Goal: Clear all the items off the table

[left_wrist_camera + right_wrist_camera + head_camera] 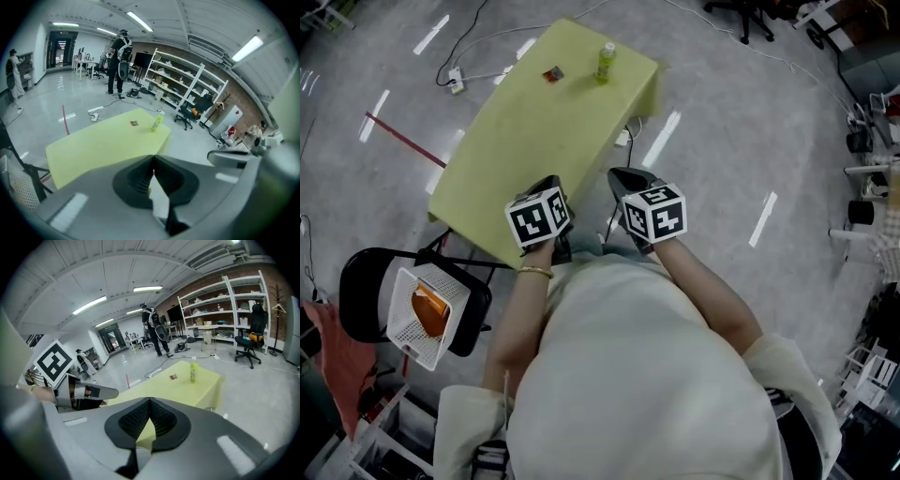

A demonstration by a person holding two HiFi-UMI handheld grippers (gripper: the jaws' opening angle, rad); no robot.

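Currently on table: green bottle and small packet, far end.
Left gripper: jaws together, empty.
Right gripper: jaws together, empty.
Remaining: both items to clear, neither yet reached.

No legible text, brand or number anywhere. Bottle label is too small to read; print on the packet left of the bottle, same.

Left tool and right tool side by side, angled downward, jaws together, empty.
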